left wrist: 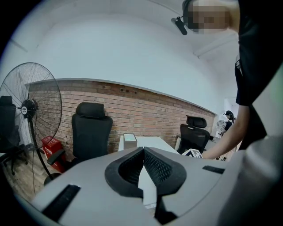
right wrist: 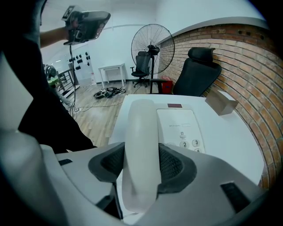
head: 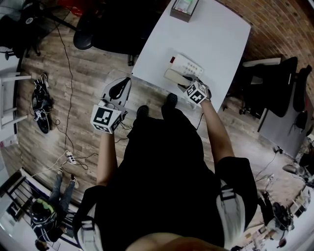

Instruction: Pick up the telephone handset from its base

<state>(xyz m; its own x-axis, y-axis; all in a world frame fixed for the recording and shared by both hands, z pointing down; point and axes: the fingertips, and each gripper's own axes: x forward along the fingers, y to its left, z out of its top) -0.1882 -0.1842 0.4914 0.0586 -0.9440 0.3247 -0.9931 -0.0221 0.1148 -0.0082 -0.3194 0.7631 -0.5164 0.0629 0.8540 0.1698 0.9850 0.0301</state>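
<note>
The handset (right wrist: 141,132) lies on its base (right wrist: 181,123) on the white table (head: 221,34); the right gripper (right wrist: 141,164) points down at it, and its two pads press on the handset from both sides; the left gripper (left wrist: 143,152) is held off to the side of the table, over the wood floor; its jaws are together with nothing in them; a small box (head: 184,9) sits at the far end of the table.

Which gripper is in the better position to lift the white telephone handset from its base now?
Right. The right gripper clasps the long white plastic telephone handset, lying on its white keypad base. The left gripper is shut, empty, off the white table.
</note>
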